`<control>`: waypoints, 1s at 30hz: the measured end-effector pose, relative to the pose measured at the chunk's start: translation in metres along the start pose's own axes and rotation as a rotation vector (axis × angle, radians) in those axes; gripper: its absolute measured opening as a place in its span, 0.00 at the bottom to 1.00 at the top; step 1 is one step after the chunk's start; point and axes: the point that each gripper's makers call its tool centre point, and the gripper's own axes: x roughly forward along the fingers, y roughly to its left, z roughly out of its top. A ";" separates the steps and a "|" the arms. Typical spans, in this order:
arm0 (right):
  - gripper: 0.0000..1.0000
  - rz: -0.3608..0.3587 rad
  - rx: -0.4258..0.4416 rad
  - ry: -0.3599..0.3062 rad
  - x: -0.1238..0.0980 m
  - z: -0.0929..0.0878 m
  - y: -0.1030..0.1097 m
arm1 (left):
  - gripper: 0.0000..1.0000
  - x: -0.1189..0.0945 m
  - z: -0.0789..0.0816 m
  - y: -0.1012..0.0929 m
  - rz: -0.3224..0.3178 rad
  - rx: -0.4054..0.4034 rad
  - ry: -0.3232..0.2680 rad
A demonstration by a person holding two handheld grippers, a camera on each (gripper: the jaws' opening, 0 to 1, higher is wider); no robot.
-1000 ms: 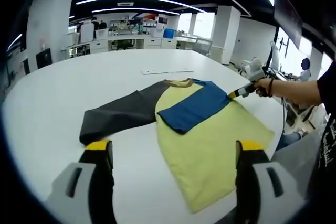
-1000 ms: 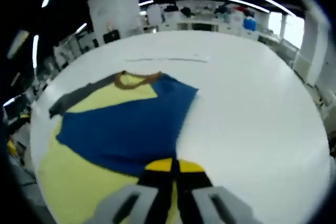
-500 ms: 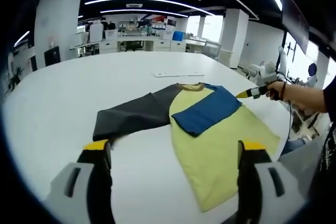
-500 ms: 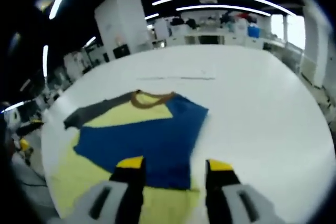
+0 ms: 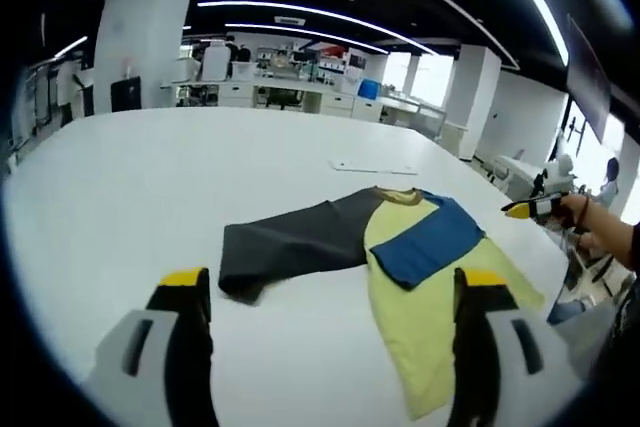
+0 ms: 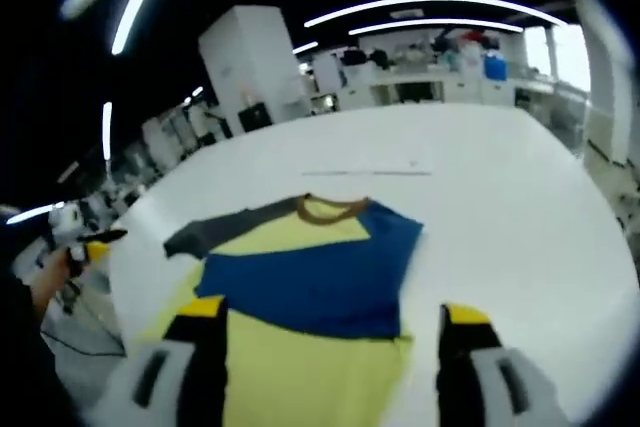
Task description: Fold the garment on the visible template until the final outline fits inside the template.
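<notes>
In the left gripper view, the left gripper [image 5: 325, 292] rises from the bottom edge with its yellow-tipped jaws spread wide and nothing between them. Past the jaws, right of frame centre, a yellow long-sleeved shirt with a brown collar [image 5: 440, 312] lies flat on the large white table [image 5: 150, 177]. Its blue sleeve [image 5: 432, 244] is folded across the chest; the dark grey sleeve [image 5: 290, 245] stretches out toward the left. At the right edge, a hand holds the right gripper [image 5: 527, 209] off the garment. A thin white strip [image 5: 374, 166] lies on the table beyond the collar.

In the right gripper view, the right gripper's jaws stand wide apart at the bottom, empty. The shirt fills the lower centre, blue sleeve across it, grey sleeve toward the left. A hand with the left gripper [image 6: 97, 244] shows at the left edge.
</notes>
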 end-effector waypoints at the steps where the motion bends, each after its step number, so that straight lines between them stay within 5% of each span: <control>1: 0.92 0.001 -0.011 0.001 -0.004 -0.002 0.002 | 0.99 0.001 0.003 0.004 0.009 0.007 0.000; 8: 0.99 0.024 -0.093 0.009 -0.030 -0.013 0.018 | 0.98 0.009 0.019 0.029 0.031 -0.002 -0.019; 15: 0.99 0.052 -0.132 -0.010 -0.053 -0.015 0.037 | 0.92 0.024 0.023 0.059 0.071 -0.091 -0.035; 30: 0.99 0.028 -0.186 -0.066 -0.085 -0.020 0.050 | 0.69 0.064 -0.013 0.107 0.184 -0.142 0.048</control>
